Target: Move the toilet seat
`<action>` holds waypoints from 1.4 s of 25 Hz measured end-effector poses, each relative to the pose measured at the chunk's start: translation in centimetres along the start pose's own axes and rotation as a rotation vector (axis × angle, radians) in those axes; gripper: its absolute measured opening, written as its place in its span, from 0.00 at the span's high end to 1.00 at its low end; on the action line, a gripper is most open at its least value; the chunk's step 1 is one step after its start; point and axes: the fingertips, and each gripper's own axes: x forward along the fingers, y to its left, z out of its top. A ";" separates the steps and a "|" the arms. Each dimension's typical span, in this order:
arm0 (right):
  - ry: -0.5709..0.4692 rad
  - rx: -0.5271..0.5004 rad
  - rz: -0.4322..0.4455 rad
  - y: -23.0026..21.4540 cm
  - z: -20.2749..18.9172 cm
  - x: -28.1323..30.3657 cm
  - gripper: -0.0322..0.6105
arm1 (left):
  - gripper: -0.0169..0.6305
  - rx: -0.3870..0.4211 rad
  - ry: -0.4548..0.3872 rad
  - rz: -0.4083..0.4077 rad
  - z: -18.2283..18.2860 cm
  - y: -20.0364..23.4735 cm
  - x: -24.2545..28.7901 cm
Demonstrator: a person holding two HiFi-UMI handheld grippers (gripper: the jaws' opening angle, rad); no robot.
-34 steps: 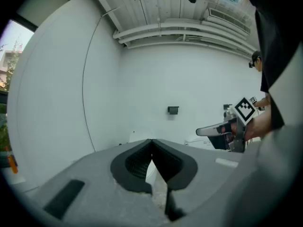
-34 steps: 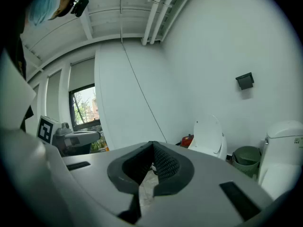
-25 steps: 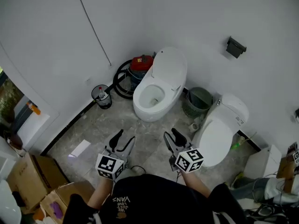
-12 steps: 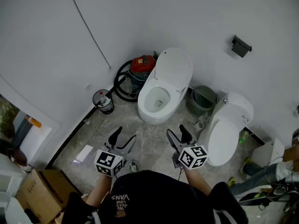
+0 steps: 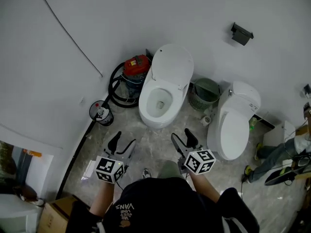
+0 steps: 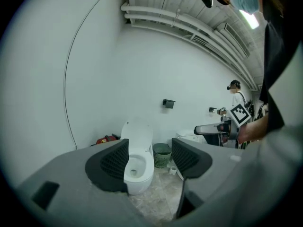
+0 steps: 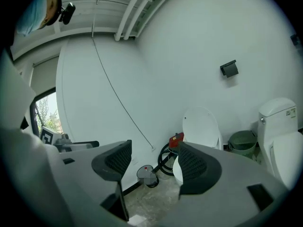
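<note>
Fingers (image 6: 112,161) of your left gripper (image 5: 124,142) are standing well apart, as are those of your right gripper (image 5: 182,139). Both pairs of jaws have just been opening, and nothing is lying between either pair. You are holding both grippers above the tiled floor (image 5: 155,141), pointing toward the toilet and well short of it.

The toilet seat (image 5: 172,68), a white oval panel, is standing raised behind the open bowl (image 5: 156,119) and leaning back toward the wall (image 5: 194,18). No view is showing clearly whether a separate ring is resting on the bowl's rim. A green waste basket (image 5: 206,92) is sitting just beside the bowl, between it and a second toilet (image 5: 234,130) whose cover is lying shut.

Judging by its look, you are dealing with a stiff, fairly light moulded panel, glossy and therefore slippery under the pads. Being hinged at its lower rear, it is likely going to swing in an arc rather than lift free. You are best taking hold at the free upper edge, farthest from the hinge, with one pad on each face of the thin rim. Alternatively, you could be pushing from behind that edge with an open finger. Once past upright it may be falling under its own weight, so a loose grip is risking a slam onto the bowl.
</note>
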 end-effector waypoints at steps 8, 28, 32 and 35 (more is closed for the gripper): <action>0.030 0.008 -0.035 -4.2 1.1 3.7 0.50 | 0.54 -0.023 0.023 -0.060 -0.2 0.3 6.0; 0.145 -0.032 0.074 -18.2 7.6 16.4 0.51 | 0.56 -0.076 0.014 0.088 4.0 4.7 24.7; 0.176 0.000 0.054 -20.2 6.6 17.6 0.51 | 0.56 -0.097 0.061 0.092 2.5 5.6 26.6; 0.205 0.029 0.016 -21.2 5.0 18.2 0.51 | 0.55 -0.131 0.143 0.085 -0.6 7.0 27.3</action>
